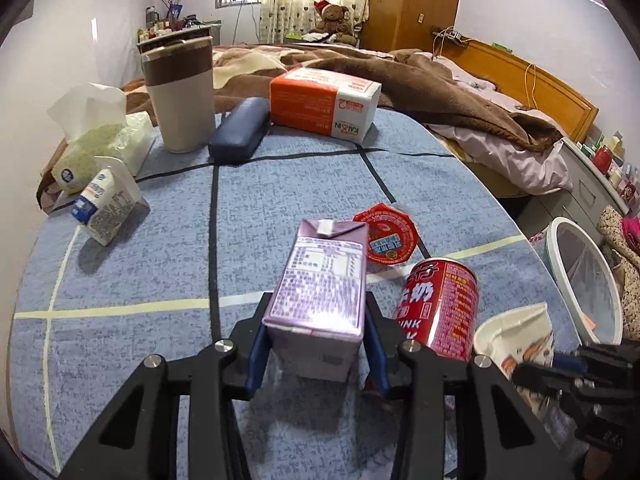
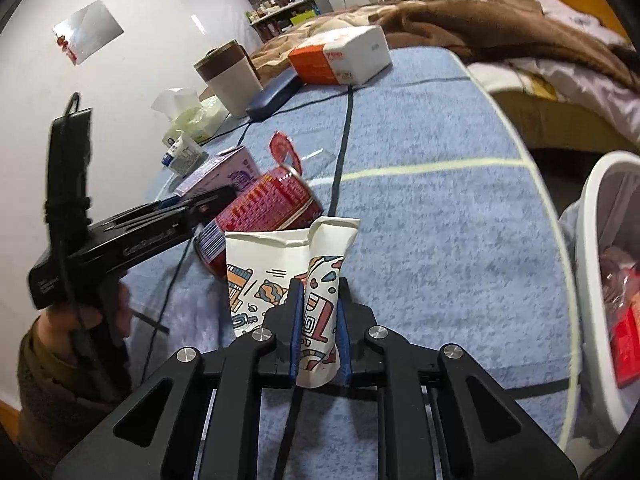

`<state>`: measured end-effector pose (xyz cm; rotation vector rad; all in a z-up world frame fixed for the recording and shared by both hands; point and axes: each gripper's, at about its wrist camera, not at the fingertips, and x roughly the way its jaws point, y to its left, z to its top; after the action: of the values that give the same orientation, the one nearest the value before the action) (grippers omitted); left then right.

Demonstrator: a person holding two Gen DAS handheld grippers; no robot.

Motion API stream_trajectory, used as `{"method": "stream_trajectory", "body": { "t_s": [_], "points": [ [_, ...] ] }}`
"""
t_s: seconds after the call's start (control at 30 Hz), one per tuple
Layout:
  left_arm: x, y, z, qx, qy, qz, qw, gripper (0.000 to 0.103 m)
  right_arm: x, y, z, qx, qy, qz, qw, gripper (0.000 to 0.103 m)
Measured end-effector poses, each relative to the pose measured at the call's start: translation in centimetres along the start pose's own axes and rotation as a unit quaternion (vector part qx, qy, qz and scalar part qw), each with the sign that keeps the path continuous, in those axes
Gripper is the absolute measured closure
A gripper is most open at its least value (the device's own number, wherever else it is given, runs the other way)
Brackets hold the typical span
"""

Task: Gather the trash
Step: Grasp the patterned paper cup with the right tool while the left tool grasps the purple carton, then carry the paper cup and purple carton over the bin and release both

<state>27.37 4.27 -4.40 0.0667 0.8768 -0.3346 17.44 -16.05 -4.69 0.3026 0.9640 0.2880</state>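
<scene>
2 grips: left gripper (image 1: 316, 344) clamps the purple carton (image 1: 320, 284), long axis pointing away, right gripper (image 2: 318, 332) pinches the crushed paper cup (image 2: 288, 276) upright, red can (image 2: 264, 216) lying between

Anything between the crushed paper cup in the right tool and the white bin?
Nothing visible. The paper cup is pinched in the right tool; only bare blue tablecloth lies between it and the white bin off the table's right edge.

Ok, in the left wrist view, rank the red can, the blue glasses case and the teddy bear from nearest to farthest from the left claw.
1. Red can: just right of the left claw, on the table.
2. Blue glasses case: far side of the table, beside the tumbler.
3. Teddy bear: past the bed, by the curtains.
</scene>
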Motion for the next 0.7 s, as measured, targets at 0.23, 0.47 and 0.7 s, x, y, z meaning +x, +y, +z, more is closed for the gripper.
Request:
{"method": "stream_trajectory", "body": {
  "t_s": [0.23, 0.47, 0.7],
  "points": [
    [-0.9, 0.3, -0.7, -0.012, -0.012, 0.011, 0.9998, 0.063, -0.6, 0.4, 0.3, -0.037, -0.026, -0.035, 0.998, 0.089],
    [-2.0, 0.3, -1.3, -0.027, -0.026, 0.006, 0.9993, 0.063, -1.7, 0.0, 0.4, -0.037, -0.047, -0.036, 0.998, 0.089],
    [-4.5, -1.4, -1.5, -0.018, -0.05, 0.003, 0.9986, 0.063, -3.3, -0.2, 0.7, -0.039, -0.072, -0.041, 0.996, 0.088]
  ]
}}
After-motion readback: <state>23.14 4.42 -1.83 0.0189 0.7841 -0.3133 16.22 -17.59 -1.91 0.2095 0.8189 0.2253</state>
